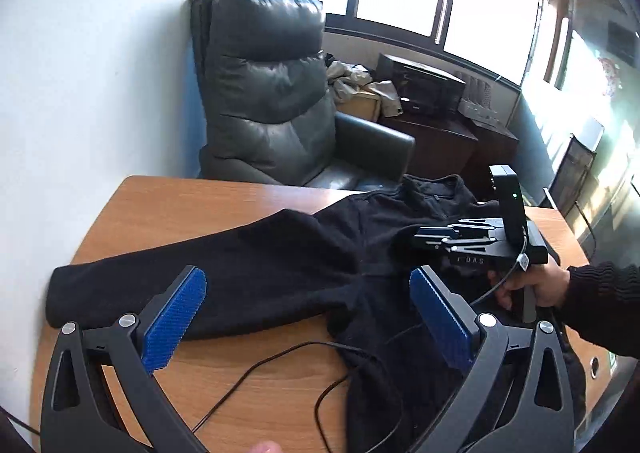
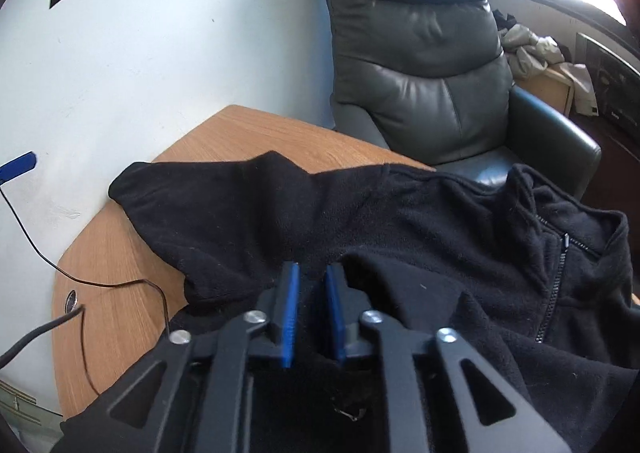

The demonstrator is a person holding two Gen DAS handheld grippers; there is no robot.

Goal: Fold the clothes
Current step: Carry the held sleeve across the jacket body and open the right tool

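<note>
A black fleece jacket [image 1: 304, 253] lies spread on the wooden surface [image 1: 180, 205], and one sleeve [image 1: 132, 293] stretches toward 9 o'clock in the left wrist view, with its end near the edge of the surface beside the white wall [image 1: 100, 73]. The left gripper [image 1: 308, 317] hangs above the jacket with its two blue pads [image 1: 176, 321] wide apart, and nothing is between them. A thin black cable [image 1: 256, 369] lies on the wood at 6 o'clock, partly running under the cloth. At 3 o'clock in this view the right gripper [image 1: 430, 237] is seen from the side, low over the body of the jacket, and a hand [image 1: 532, 285] in a dark sleeve holds its handle. In the right wrist view the right gripper [image 2: 312, 309] has its blue pads [image 2: 290, 317] close together, with a narrow gap; black fleece lies between and around them, so it seems to pinch a fold of the jacket, near the place where the sleeve [image 2: 224, 213] joins the body. The collar with its zipper [image 2: 556, 273] is at 3 o'clock in that view. A dark leather armchair [image 2: 424, 61] stands behind the surface at 12 o'clock, touching or just beside its far edge.
</note>
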